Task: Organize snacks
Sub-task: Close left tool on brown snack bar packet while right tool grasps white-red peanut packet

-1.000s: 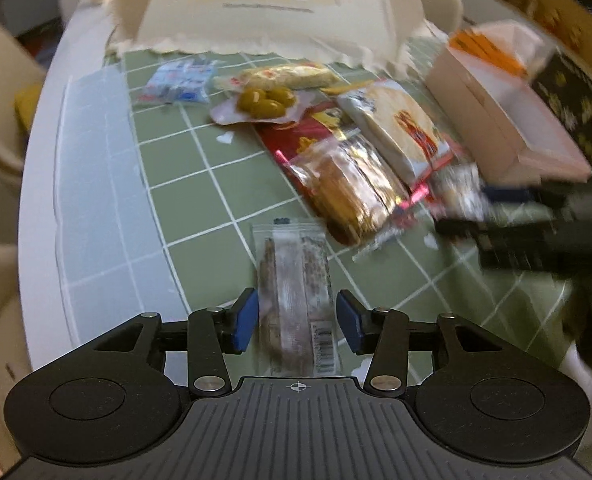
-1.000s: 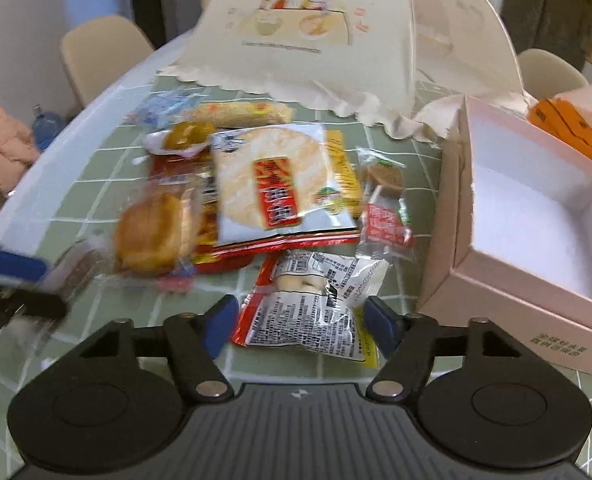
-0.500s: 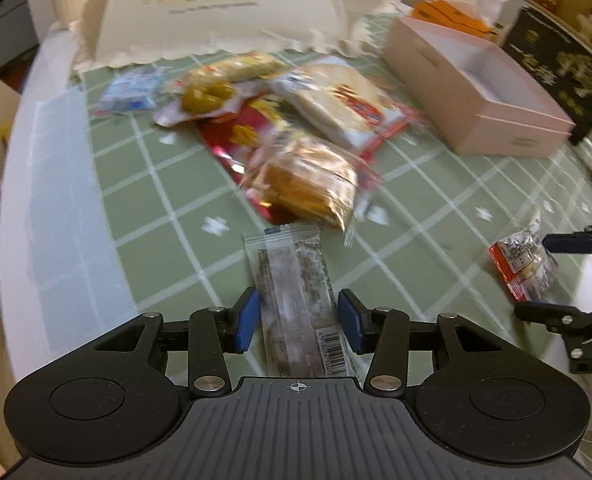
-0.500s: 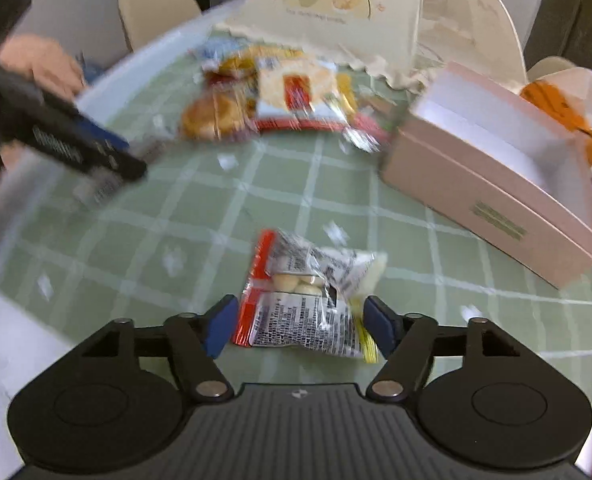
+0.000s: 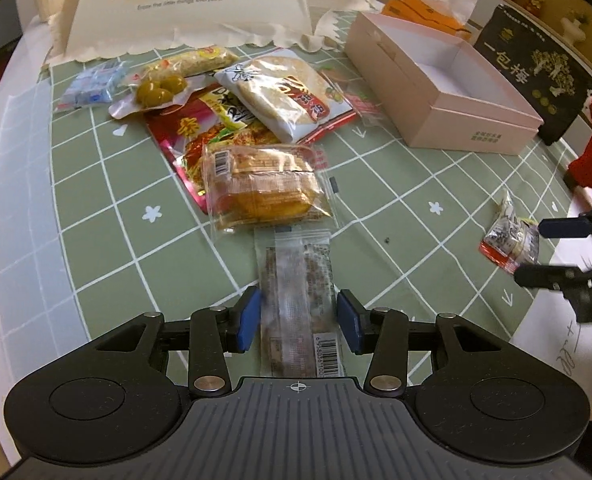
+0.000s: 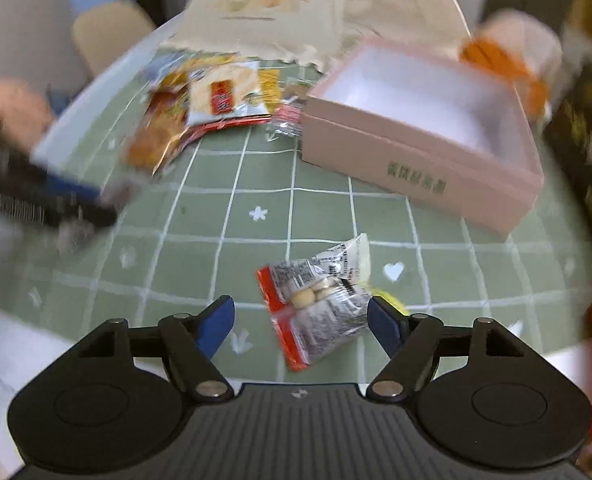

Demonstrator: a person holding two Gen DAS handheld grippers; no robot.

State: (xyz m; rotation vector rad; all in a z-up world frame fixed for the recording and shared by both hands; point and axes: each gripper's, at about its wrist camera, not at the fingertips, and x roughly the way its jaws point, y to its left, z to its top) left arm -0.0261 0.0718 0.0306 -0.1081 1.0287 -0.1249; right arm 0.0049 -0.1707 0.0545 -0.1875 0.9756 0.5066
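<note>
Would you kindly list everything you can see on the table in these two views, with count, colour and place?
tablecloth: one, green with white grid, covering the table
pink box: one, open and empty, far right
food cover: one, cream with cartoon print, far edge
rice cracker pack: one, white and red, on the snack pile
cake pack: one, clear, orange-brown contents, near end of pile
olive pack: one, green, left of pile
blue packet: one, far left
long bar pack: one, clear, between the left gripper's pads
small red packet: one, red and silver, by the right gripper
left gripper: black, blue pads
right gripper: black, blue pads, open
</note>
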